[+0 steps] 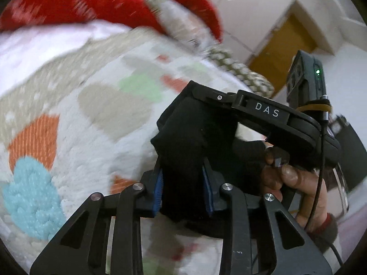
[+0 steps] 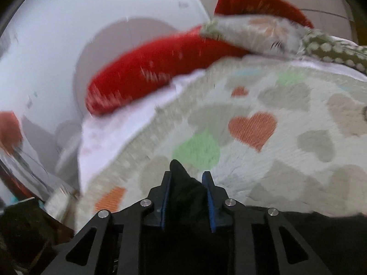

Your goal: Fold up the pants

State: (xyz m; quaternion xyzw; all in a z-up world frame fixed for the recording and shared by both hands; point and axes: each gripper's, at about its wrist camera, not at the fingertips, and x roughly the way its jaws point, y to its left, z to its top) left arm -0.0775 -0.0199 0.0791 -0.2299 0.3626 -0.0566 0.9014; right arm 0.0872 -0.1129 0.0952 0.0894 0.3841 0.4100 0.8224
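In the left wrist view, the left gripper [image 1: 183, 190] has its jaws clamped on a bunch of the black pants [image 1: 195, 137], with the right gripper [image 1: 263, 119] close ahead over the heart-patterned blanket [image 1: 91, 126]. In the right wrist view, the right gripper [image 2: 187, 194] pinches a black fold of pants [image 2: 185, 190] above the bed's blanket [image 2: 275, 149]; red pillows [image 2: 146, 68] line its far edge by the white wall [image 2: 68, 23].

The left gripper [image 1: 183, 190] is clamped on a thick bunch of black cloth, blue pads [image 1: 158, 190] pressed against it on both sides. Just ahead of it, the right gripper [image 2: 187, 197] pinches black cloth too, held in the person's bare right hand [image 1: 296, 183] by its handle.
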